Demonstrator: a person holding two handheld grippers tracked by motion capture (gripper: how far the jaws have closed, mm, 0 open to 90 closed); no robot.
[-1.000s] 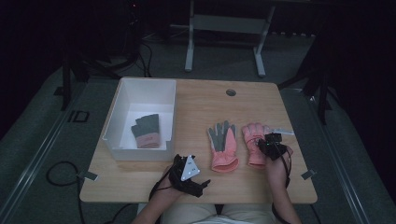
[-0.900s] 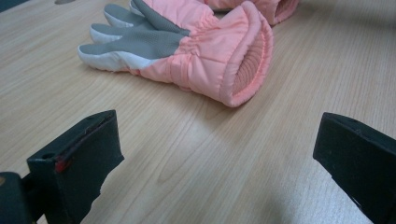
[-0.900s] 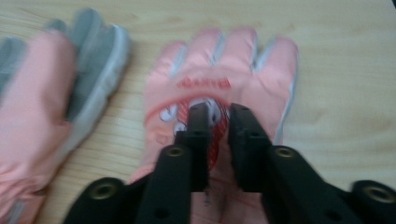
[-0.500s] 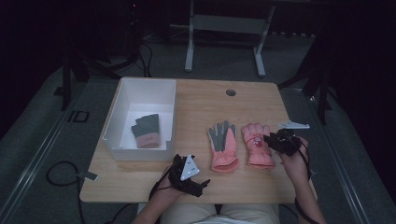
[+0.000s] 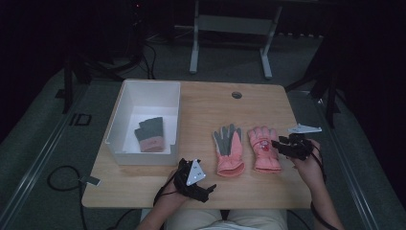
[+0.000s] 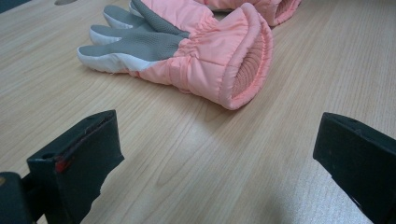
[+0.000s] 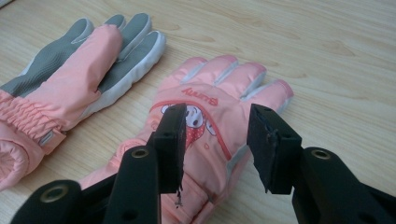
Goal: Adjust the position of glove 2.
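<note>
Since the earlier frame, right gripper (image 7: 215,140) has withdrawn off the printed pink glove (image 7: 210,126), jaws just opening, empty; re-gripping risks bunching fabric.

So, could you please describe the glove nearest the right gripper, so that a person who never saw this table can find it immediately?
On the wooden table, to the right of the white bin, two pink gloves lie side by side. Take the right-hand glove, beside the right gripper. It lies back up, with a cartoon picture and lettering, while its neighbour shows a grey palm.
</note>
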